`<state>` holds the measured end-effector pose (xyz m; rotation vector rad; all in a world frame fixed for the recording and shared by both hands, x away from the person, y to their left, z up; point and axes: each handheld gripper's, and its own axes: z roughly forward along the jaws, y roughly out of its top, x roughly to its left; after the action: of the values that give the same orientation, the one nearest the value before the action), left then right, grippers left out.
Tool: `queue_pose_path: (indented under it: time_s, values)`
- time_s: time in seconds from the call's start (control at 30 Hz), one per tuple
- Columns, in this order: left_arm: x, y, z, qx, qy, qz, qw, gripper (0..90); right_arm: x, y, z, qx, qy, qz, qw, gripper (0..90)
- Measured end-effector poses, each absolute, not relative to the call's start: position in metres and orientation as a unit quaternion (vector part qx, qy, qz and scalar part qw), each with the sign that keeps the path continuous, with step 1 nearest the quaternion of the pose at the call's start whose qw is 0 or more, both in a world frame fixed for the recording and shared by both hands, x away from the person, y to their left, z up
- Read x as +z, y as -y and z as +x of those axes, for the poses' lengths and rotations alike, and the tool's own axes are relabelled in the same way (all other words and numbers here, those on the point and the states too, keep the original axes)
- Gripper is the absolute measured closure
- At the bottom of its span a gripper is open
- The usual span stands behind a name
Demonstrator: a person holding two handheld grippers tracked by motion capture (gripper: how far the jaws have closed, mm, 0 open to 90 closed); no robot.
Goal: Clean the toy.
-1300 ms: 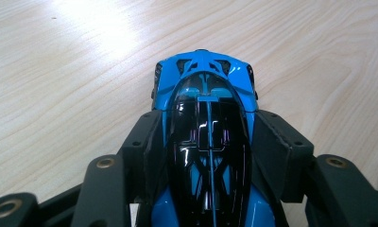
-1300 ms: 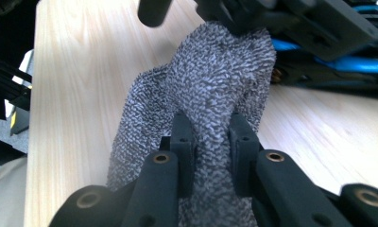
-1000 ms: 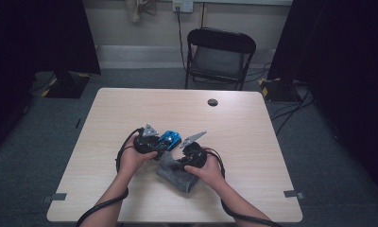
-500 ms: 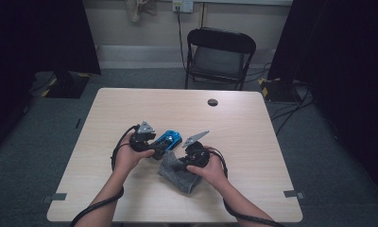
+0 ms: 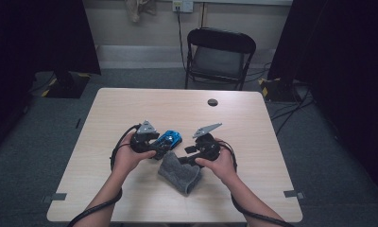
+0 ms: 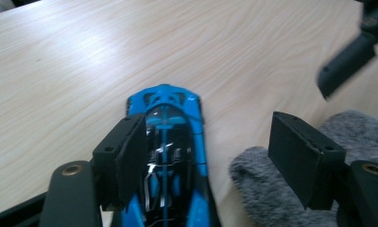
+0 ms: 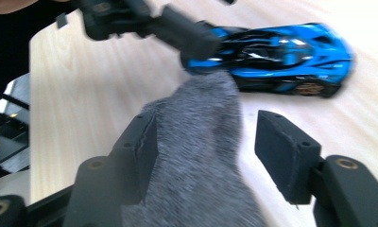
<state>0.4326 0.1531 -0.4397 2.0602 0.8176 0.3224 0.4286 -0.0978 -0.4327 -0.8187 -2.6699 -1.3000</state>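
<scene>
Since the earlier frames: lifted a little off the surface (image 5: 253, 123), both tools, jaws just been opening — the right one far more than the left. Blue toy car (image 5: 170, 139) lay on the wood, long axis running straight out along the left tool (image 6: 206, 156), nose pointed away from it, rear tucked low between the two black pads. Left pad seemed to brush the car's flank, right pad stood well clear — so open, not gripping, as far as could be judged. Nearer to the left hand (image 5: 128, 158) than to the right. Grey sock (image 5: 180, 171) lay just beside the car, toward the person, its end running up between the pads of the right tool (image 7: 203, 156) — spread apart, sock loose against one pad only, released rather than pinched. From that tool, car lay crosswise just beyond the sock's far end.
</scene>
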Motion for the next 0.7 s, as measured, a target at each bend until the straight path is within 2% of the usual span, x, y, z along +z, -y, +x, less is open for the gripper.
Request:
queue_pose_path:
  time_s: [0.2, 0.3, 0.53, 0.7]
  values:
    - [-0.439, -0.145, 0.422, 0.114, -0.311, 0.830, 0.450, 28.0, -0.440, 0.127, 0.433, -0.409, 0.866, -0.288, -0.011, 33.0]
    - [-0.440, -0.142, 0.417, 0.106, -0.301, 0.833, 0.452, 27.7, -0.449, 0.137, 0.436, -0.401, 0.864, -0.303, -0.005, 29.1]
    - [-0.447, -0.134, 0.407, 0.082, -0.275, 0.841, 0.459, 26.6, -0.465, 0.160, 0.441, -0.392, 0.856, -0.336, -0.027, 23.9]
    - [-0.450, -0.129, 0.400, 0.066, -0.248, 0.844, 0.471, 26.0, -0.474, 0.167, 0.444, -0.382, 0.857, -0.345, -0.031, 22.4]
